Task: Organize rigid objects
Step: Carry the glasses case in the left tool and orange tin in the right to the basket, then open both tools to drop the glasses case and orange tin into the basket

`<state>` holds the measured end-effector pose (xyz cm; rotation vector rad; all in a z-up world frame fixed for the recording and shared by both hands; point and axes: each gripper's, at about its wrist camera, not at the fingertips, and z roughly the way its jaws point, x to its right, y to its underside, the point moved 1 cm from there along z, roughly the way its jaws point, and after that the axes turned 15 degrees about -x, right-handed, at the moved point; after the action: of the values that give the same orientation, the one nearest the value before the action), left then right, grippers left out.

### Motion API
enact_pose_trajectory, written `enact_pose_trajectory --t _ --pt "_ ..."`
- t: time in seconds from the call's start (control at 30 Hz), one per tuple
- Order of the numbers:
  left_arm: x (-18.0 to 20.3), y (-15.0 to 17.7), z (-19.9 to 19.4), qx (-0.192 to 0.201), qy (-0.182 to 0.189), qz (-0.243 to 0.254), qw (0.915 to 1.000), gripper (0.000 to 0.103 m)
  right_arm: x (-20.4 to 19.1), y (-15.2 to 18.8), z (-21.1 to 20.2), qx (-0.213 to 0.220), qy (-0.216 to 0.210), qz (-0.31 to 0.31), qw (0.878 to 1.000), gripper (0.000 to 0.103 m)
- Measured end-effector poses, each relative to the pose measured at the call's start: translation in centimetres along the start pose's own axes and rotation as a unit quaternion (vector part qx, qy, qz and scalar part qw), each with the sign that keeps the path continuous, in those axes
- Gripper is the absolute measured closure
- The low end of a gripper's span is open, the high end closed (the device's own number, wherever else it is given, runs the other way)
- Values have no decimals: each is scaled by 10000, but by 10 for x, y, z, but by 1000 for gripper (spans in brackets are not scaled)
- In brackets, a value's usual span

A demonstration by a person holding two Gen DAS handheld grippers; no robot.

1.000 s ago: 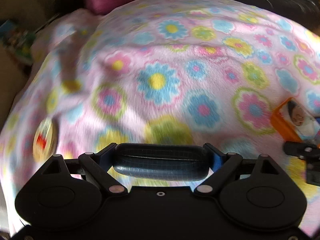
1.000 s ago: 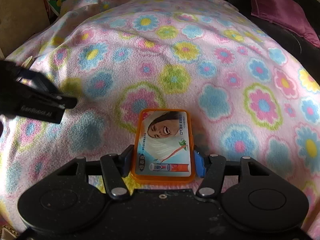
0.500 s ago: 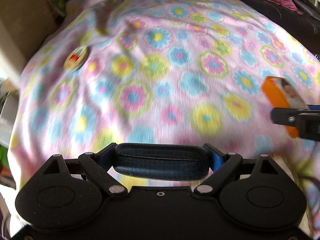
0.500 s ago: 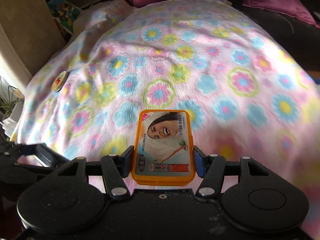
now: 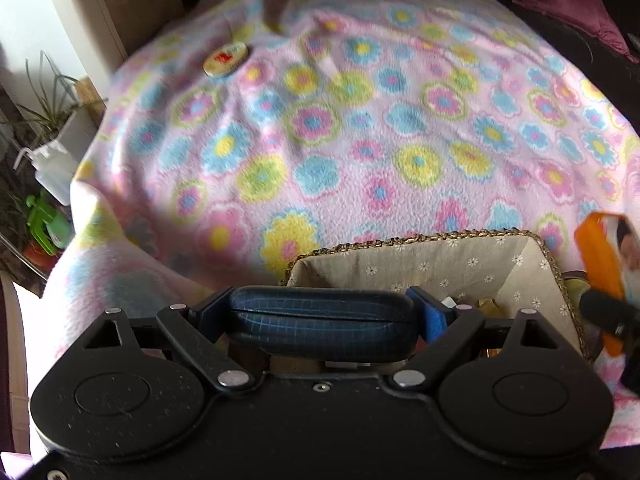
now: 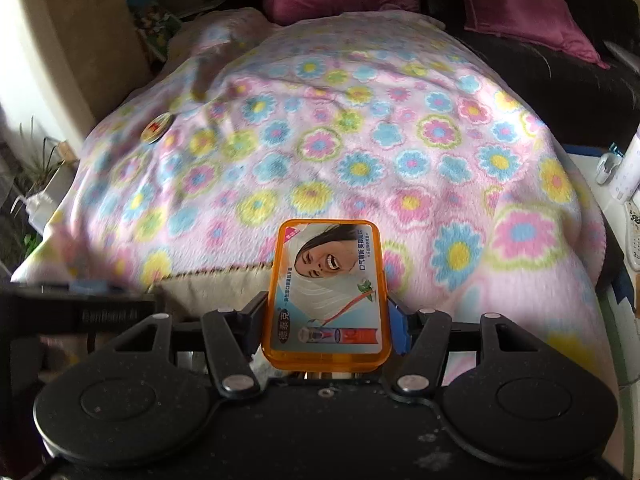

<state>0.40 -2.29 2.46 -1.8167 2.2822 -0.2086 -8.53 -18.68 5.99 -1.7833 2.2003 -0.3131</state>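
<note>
One orange box [image 6: 326, 296] sat clamped in the right tongs [image 6: 326, 320], one dark blue case [image 5: 324, 322] in the left tongs [image 5: 324, 320], both above one lined basket [image 5: 420, 258] on the flowered blanket [image 5: 360, 140]. One round tin [image 5: 225, 58] lay far off.

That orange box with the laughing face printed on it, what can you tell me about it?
The orange box is a flat rectangle with rounded corners, seemingly translucent plastic. Its printed label shows a laughing face, a toothpaste tube and writing. It stands upright, clamped at both sides between the right gripper's jaws, held above the flowered blanket. From the left camera, it appears edge-on just right of the lined basket.
</note>
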Motion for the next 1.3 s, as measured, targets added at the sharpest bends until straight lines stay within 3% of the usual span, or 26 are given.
enact_pose_trajectory --t 0.2,0.43,0.67,1.1,1.3 --pt "-1 17 -10 166 50 -97 9998 17 -14 24 -14 260 -10 -276 9993 44" --pt "4 25 -23 678 -220 -9 9975 17 -14 25 -9 321 -93 -232 9992 44" --pt "5 25 -17 507 -239 -7 9984 17 -12 26 -8 391 -180 -186 9989 44" --pt "5 21 2 -28 -249 -150 9996 17 -13 22 3 83 -353 -275 9990 44" --pt "15 21 3 -33 -322 83 9994 17 -8 22 6 -49 -321 -85 9994 44"
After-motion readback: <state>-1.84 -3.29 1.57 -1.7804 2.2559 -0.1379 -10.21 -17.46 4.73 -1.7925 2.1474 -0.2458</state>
